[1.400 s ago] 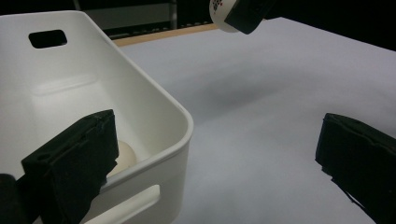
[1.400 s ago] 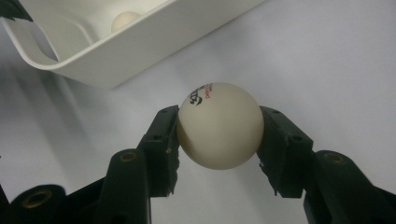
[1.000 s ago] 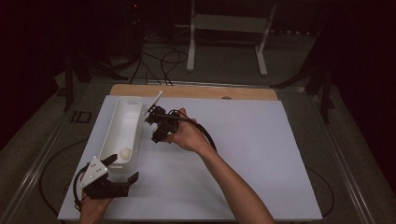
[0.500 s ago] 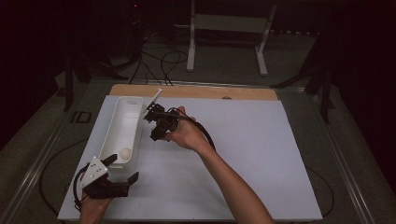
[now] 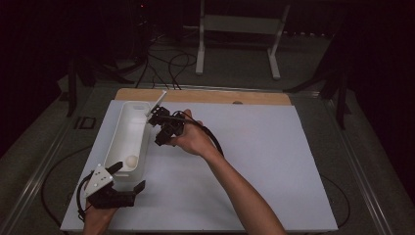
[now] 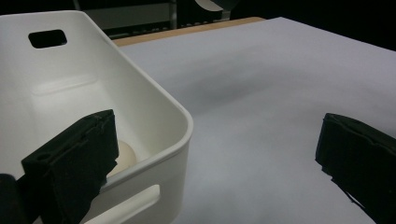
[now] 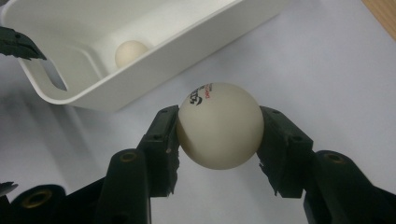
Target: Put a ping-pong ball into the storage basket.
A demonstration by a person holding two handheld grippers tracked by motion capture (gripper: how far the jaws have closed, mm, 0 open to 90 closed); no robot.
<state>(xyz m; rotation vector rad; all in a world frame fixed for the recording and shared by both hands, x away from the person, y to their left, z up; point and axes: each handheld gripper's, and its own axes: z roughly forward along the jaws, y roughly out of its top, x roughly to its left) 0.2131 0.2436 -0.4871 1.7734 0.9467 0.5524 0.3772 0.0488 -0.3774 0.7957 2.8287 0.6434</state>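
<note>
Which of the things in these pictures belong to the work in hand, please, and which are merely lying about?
In use:
- white printed table-tennis ball, clamped in the right gripper
- white plastic bin, plain ball inside
- left gripper at its near end

Lying about:
- wooden board
- white metal stand
- floor cables

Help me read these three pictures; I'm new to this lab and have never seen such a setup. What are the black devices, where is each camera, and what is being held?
No robot here: a person holds black hand-held tongs in each hand. The high view looks down on the table, covered in white, from above. The other two pictures come from small cameras riding on the tongs, looking along their jaws. On the table stands a long white bin with one pale ball inside. The left tongs are open, with one jaw inside the bin's near end and the other outside it. The right tongs are shut on a second white ball with printed lettering, held beside the bin.
</note>
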